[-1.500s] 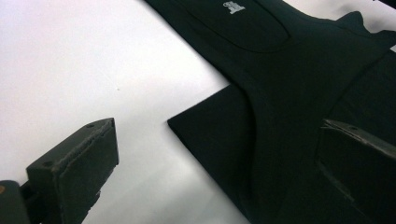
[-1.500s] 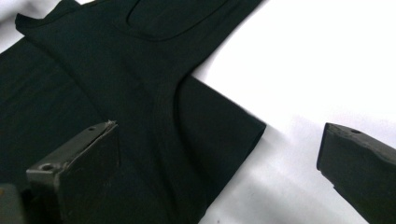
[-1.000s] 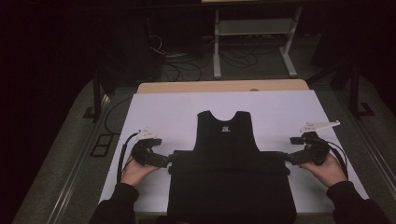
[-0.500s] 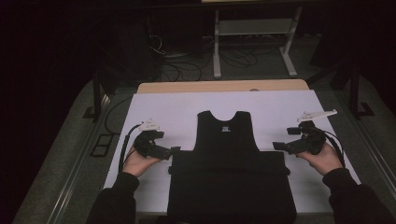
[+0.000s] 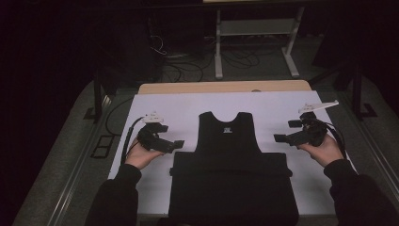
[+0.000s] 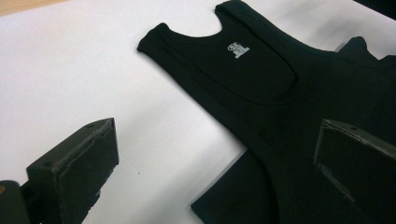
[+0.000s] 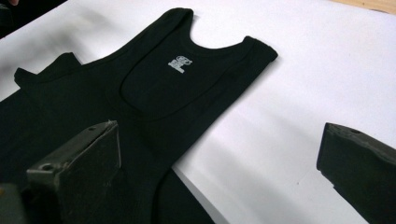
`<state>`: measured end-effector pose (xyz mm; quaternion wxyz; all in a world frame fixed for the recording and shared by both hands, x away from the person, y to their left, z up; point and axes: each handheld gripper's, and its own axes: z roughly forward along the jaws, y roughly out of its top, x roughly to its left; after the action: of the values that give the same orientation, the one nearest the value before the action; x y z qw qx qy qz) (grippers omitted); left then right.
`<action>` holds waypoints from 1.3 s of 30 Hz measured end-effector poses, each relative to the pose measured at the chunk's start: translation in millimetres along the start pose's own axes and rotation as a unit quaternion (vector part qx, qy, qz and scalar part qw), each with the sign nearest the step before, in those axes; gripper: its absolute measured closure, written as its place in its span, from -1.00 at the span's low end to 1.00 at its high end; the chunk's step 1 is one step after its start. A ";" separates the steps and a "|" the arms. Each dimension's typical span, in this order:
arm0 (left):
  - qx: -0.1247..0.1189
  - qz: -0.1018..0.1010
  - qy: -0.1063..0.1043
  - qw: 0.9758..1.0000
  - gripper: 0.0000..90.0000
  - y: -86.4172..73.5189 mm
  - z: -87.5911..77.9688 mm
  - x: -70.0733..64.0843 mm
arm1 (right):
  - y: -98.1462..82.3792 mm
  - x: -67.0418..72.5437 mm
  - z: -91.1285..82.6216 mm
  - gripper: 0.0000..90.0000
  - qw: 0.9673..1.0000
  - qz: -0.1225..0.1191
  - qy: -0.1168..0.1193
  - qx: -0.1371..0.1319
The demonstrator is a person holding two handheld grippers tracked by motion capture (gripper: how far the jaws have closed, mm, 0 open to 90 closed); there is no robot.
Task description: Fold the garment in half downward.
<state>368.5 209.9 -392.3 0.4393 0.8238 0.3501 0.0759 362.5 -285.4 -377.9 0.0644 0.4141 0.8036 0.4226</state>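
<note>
Two dark sleeves enter from the bottom edge of the high view, each hand holding a claw above a white-covered table (image 5: 188,108). Nearest the person lies a black tank top (image 5: 229,160), flat on the table and centred between the two hands. Its lower part is folded up into a wide rectangular band that reaches the near edge of the table, while the narrower chest and shoulder straps point away from the person. A small white label (image 6: 238,49) sits just below the neckline.

To the left of the garment, the left claw (image 5: 175,146) is held just beside the upper corner of the folded band, not touching the cloth. In the left gripper view its two black jaws stand wide apart, with the white table and the garment's edge showing between them.

On the other side, the right claw (image 5: 281,139) is held near the garment's right edge, apart from it, a little farther up the table than the left one. In the right gripper view its jaws are likewise spread wide, with nothing between them but table and the tank top's side.

Beyond the white sheet a strip of bare wooden tabletop (image 5: 221,87) shows. Farther still, the dark floor holds tangled cables (image 5: 188,61) and a pale metal stand (image 5: 256,42).
</note>
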 end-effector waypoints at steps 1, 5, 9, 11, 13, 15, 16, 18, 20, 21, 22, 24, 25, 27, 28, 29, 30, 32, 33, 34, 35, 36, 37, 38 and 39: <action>0.002 0.001 -0.001 1.000 -1.00 1.3 0.9 0.5 | 1.4 -0.3 0.6 -1.00 1.000 -0.003 0.000 0.000; 0.006 0.002 -0.001 1.000 -1.00 7.1 3.6 2.8 | 6.6 -1.8 1.9 -1.00 1.000 -0.005 0.001 0.002; 0.009 -0.001 -0.007 1.000 -1.00 11.7 5.7 6.2 | 12.2 -4.0 4.1 -1.00 1.000 -0.006 0.000 0.003; 0.012 -0.003 -0.007 1.000 -1.00 14.1 7.1 8.2 | 15.2 -4.8 5.1 -1.00 1.000 -0.004 0.000 0.003; 0.012 -0.002 -0.005 1.000 -1.00 16.9 8.0 9.7 | 18.3 -5.8 6.4 -1.00 1.000 -0.006 -0.001 0.004; 0.012 -0.003 -0.006 1.000 -1.00 20.2 8.7 11.1 | 21.5 -6.6 7.6 -1.00 1.000 -0.007 0.000 0.005; 0.012 -0.001 -0.005 1.000 -1.00 22.0 9.0 11.8 | 23.1 -7.0 8.2 -1.00 1.000 -0.007 0.000 0.005; 0.014 -0.001 -0.004 1.000 -1.00 25.5 9.6 13.0 | 26.2 -8.6 8.8 -1.00 1.000 -0.007 -0.003 0.006; 0.015 0.003 -0.002 1.000 -1.00 29.0 9.6 14.5 | 28.5 -10.4 8.9 -1.00 1.000 -0.005 -0.004 0.005; 0.013 0.003 -0.003 1.000 -1.00 30.8 9.5 15.2 | 29.7 -11.9 8.8 -1.00 1.000 -0.005 -0.005 0.005; 0.009 0.001 -0.004 1.000 -1.00 32.4 9.5 15.9 | 30.8 -13.3 8.7 -1.00 1.000 -0.004 -0.006 0.004; 0.006 0.000 -0.002 1.000 -1.00 34.8 9.7 17.9 | 32.8 -16.0 8.6 -1.00 1.000 -0.001 -0.009 0.004; 0.005 0.001 -0.001 1.000 -1.00 35.8 10.2 18.8 | 33.6 -17.4 8.7 -1.00 1.000 0.000 -0.011 0.004; 0.006 0.001 0.001 1.000 -1.00 37.8 11.7 20.4 | 34.9 -20.1 8.9 -1.00 1.000 0.004 -0.012 0.004; 0.008 0.002 0.001 1.000 -1.00 38.8 12.6 21.6 | 35.6 -21.2 9.1 -1.00 1.000 0.005 -0.013 0.004; 0.010 0.002 0.002 1.000 -1.00 40.0 13.5 22.5 | 36.3 -22.5 9.2 -1.00 1.000 0.004 -0.014 0.004; 0.012 0.003 0.003 1.000 -1.00 41.2 14.3 23.3 | 37.0 -23.3 9.5 -1.00 1.000 0.006 -0.015 0.004; 0.009 0.001 0.000 1.000 -1.00 43.1 15.8 24.8 | 38.3 -25.7 10.6 -1.00 1.000 0.005 -0.015 0.004; 0.009 0.002 -0.001 1.000 -1.00 43.9 16.5 26.1 | 39.2 -26.7 11.5 -1.00 1.000 0.006 -0.015 0.004; 0.010 0.002 0.000 1.000 -1.00 44.9 17.9 27.1 | 40.3 -27.8 12.7 -1.00 1.000 0.007 -0.015 0.005; 0.012 0.003 0.001 1.000 -1.00 46.0 19.0 28.4 | 41.5 -28.9 14.1 -1.00 1.000 0.008 -0.015 0.006; 0.011 0.001 0.000 1.000 -1.00 47.1 20.5 29.9 | 42.9 -30.0 15.7 -1.00 1.000 0.007 -0.015 0.006; 0.010 -0.001 0.000 1.000 -1.00 47.9 22.6 30.9 | 44.5 -31.1 17.3 -1.00 1.000 0.008 -0.014 0.005; 0.014 0.000 0.000 1.000 -1.00 49.3 25.1 32.2 | 46.1 -32.2 19.3 -1.00 1.000 0.008 -0.013 0.006; 0.017 0.005 0.000 1.000 -1.00 50.1 26.2 33.6 | 48.1 -33.3 21.8 -1.00 1.000 0.007 -0.013 0.008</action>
<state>430.5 195.5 -375.3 0.4252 0.8327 0.3473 0.0716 423.4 -281.4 -364.7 0.0688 0.4252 0.8031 0.4116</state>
